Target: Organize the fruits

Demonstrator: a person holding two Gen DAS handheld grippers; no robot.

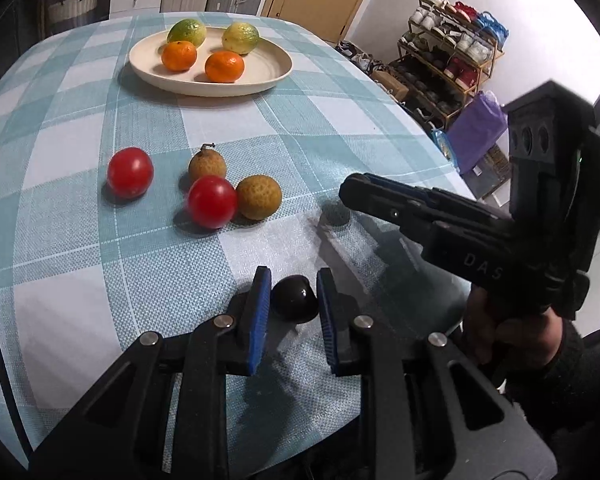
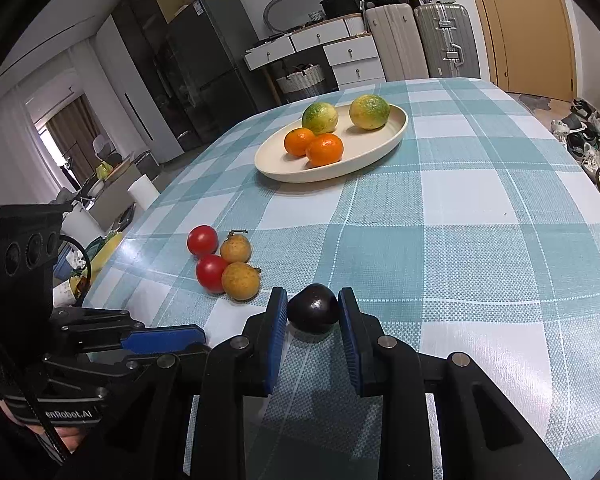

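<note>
Left wrist view: left gripper (image 1: 293, 280) clamped on dark plum (image 1: 295, 299), cherry tomato (image 1: 212, 201) at 11 o'clock; glossy, rounded skin may squirt free.

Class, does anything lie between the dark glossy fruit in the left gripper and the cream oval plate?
Yes: a cluster of two red round tomatoes and two brown rough-skinned fruits sits on the checked cloth between the dark fruit and the plate. Lifting should clear them.
</note>
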